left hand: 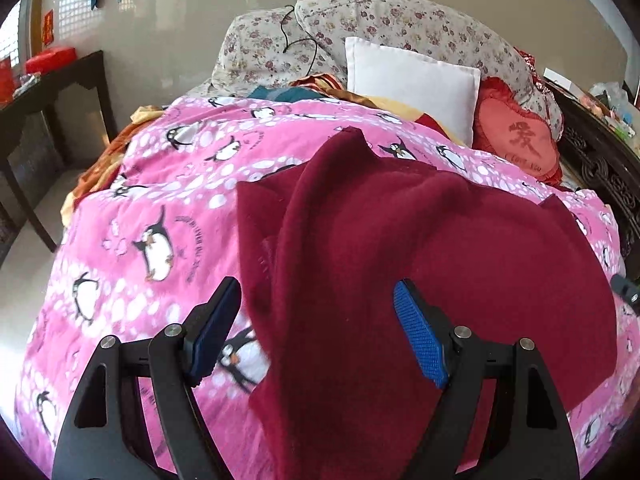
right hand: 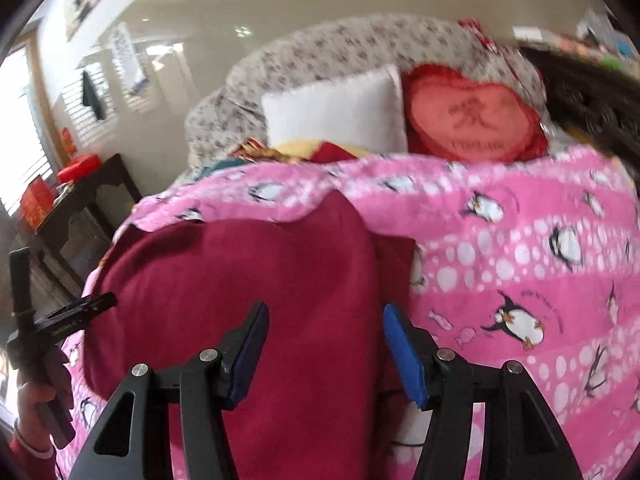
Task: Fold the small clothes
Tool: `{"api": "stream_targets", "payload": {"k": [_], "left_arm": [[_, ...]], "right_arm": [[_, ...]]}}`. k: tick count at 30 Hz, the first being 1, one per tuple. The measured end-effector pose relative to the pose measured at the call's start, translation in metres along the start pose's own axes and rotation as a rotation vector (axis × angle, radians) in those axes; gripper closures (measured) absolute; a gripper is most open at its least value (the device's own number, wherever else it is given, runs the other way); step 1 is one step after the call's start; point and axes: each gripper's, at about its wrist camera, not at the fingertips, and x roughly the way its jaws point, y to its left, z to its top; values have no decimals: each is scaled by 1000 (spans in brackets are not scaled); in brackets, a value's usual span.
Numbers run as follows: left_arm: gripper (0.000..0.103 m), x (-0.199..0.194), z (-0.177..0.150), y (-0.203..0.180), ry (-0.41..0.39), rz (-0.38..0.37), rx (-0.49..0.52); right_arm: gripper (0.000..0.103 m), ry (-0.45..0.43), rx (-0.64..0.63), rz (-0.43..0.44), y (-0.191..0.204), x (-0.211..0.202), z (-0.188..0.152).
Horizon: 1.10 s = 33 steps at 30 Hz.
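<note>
A dark red fleece garment (left hand: 420,248) lies partly folded on the pink penguin blanket (left hand: 152,208). My left gripper (left hand: 318,304) is open and hovers over the garment's near left part, empty. The garment also shows in the right wrist view (right hand: 248,272), on the same blanket (right hand: 520,248). My right gripper (right hand: 326,320) is open above the garment's right edge, empty. The left gripper (right hand: 84,306) appears at the far left of that view, held in a hand.
At the head of the bed sit a white pillow (left hand: 412,80), a red heart cushion (left hand: 520,140) and floral bedding (left hand: 380,20). A dark wooden table (left hand: 52,92) stands left of the bed. A carved dark headboard (left hand: 600,168) runs along the right.
</note>
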Motion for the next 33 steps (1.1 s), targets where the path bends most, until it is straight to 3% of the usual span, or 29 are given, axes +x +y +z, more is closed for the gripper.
{"api": "stream_targets", "payload": {"k": [4,9,15,19,23,24,29,31,33], "left_arm": [[24,-11,-12,5,6,-24,-27],[24,-14,-28,14,-10,-63,-100],[24,6,-35,21,17,-125,-156],[22,14,-40,41,32,-205,-247],[22,11,-41,47,26,-214,-250],[22,9,-41,47,19,-207,-243],[21,-4,-50,45,-32,-168,-161],[21,-1,-51,49,-22,-185,-176],[21,1,-51,54,-11,-207,-202]], "right_arm": [[45,-6,-27,86,29,5,7],[45,13,-16,123,61,38,10],[45,38,30,113,80,91,21],[43,116,-78,26,101,136,22],[44,95,-42,12,103,133,29],[44,82,-41,21,106,130,31],[44,56,-48,238,157,110,38],[44,66,-95,306,186,107,42],[44,83,-163,319,216,110,45]]}}
